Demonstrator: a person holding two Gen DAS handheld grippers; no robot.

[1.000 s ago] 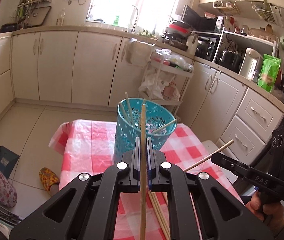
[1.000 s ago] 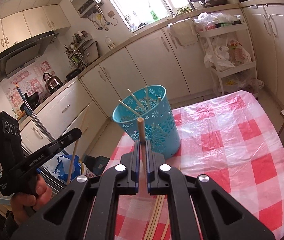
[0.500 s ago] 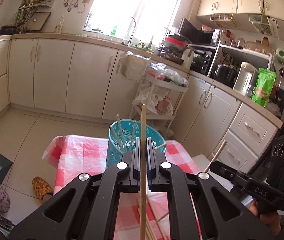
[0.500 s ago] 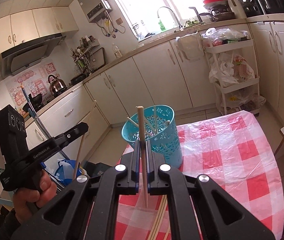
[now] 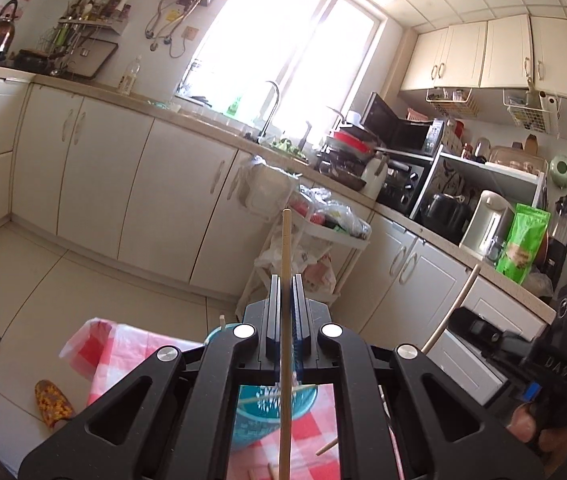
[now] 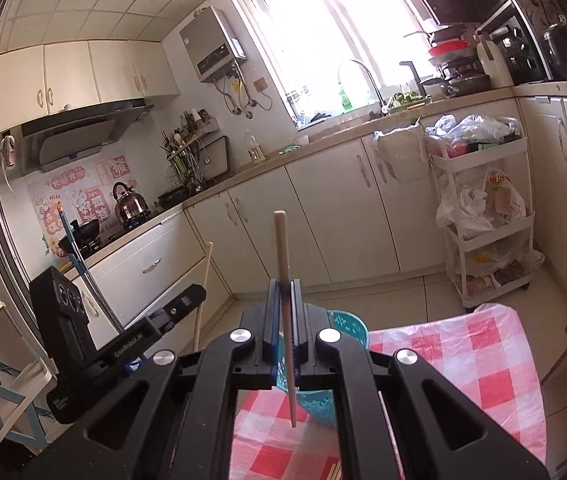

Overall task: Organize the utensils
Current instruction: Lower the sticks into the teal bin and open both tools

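A wooden chopstick (image 5: 285, 320) stood upright, pinched between the jaws of the left hand-held gripper (image 5: 285, 304). The right hand-held gripper (image 6: 283, 304) clamped a second chopstick (image 6: 284, 292) the same way. Both hung above the turquoise utensil basket (image 6: 345, 322) on the red-checked table (image 6: 463, 364), where loose chopsticks (image 5: 326, 448) lay.

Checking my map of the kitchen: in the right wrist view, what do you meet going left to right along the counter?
Kettle → clear bottle → tap → stacked pans.
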